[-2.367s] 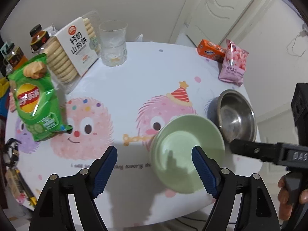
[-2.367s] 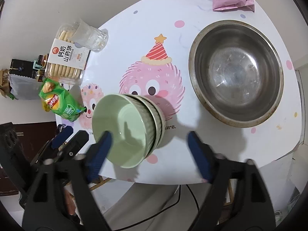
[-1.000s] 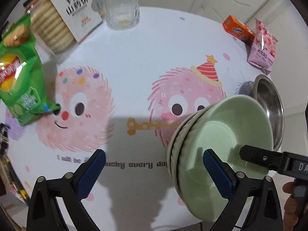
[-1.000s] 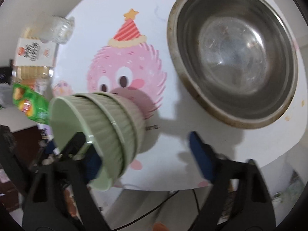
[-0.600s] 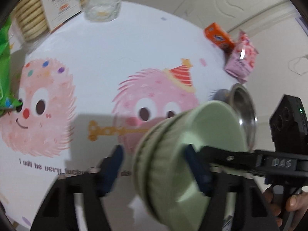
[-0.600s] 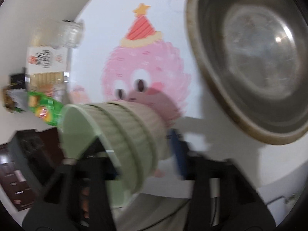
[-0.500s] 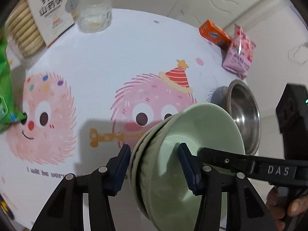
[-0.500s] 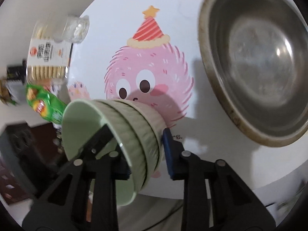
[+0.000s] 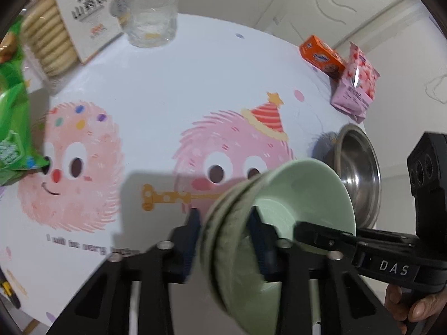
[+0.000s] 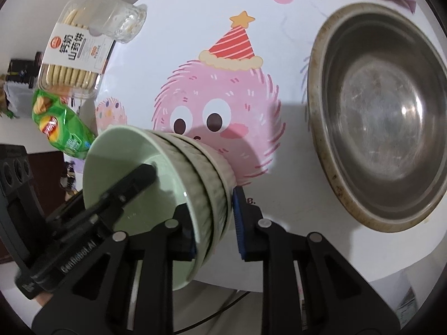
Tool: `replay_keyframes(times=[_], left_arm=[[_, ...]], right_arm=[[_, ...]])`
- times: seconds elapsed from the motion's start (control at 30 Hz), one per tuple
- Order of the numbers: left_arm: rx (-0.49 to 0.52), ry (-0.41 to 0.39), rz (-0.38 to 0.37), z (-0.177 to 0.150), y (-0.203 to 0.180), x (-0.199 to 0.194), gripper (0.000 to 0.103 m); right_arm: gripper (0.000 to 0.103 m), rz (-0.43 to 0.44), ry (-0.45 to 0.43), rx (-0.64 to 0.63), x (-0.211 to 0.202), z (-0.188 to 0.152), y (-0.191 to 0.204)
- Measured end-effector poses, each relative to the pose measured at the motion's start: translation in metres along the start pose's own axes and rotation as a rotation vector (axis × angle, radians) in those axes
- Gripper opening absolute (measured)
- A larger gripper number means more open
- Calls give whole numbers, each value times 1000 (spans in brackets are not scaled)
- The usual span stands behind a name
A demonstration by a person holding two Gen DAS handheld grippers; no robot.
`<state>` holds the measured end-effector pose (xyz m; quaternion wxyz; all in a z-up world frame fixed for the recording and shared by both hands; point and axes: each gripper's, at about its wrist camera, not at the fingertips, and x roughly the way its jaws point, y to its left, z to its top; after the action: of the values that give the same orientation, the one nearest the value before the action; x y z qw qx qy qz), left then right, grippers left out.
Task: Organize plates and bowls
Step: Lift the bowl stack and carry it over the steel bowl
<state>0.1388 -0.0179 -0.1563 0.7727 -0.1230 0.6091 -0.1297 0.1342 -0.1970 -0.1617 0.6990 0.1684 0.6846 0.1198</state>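
The stack of green bowls (image 9: 279, 223) sits tipped up on edge over the near rim of the desk (image 9: 195, 69), three nested shells with the mouth of the top bowl turned sideways, and it is pinched at the rim from two sides. The left gripper (image 9: 223, 231) has its jaws closing, one blue pad inside the top bowl and one against the outer wall; the right gripper (image 10: 213, 220) is closing the same way across the opposite rim. The danger, as I judge it, lies in the nesting: only the rims are pinched, so a loose bowl could slide out and drop off the edge (the glaze looks slick). Uneven pulls from the two hands could twist the stack out of one grip. The steel bowl (image 10: 382, 117) stands just beside, so a swing that way could knock it.
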Motion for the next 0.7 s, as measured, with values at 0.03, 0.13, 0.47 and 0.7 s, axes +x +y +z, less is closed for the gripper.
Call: replay_keyframes(times=[0.03,0.13,0.47,0.7], left_arm=[[11,9,4,1,-1,0,24],[51,8,21,-1,-3,-1,22],[77,37,0,-1,0,-1,20],[83,45,-20,9,-4,-4,19]], right_arm=[[23,-5,3,-1,0,0,1],[22,-16,5,-12,1,2,3],[21,-42,-4,-8,-1,0,6],[22,-26,-1,30,-7,6,3]])
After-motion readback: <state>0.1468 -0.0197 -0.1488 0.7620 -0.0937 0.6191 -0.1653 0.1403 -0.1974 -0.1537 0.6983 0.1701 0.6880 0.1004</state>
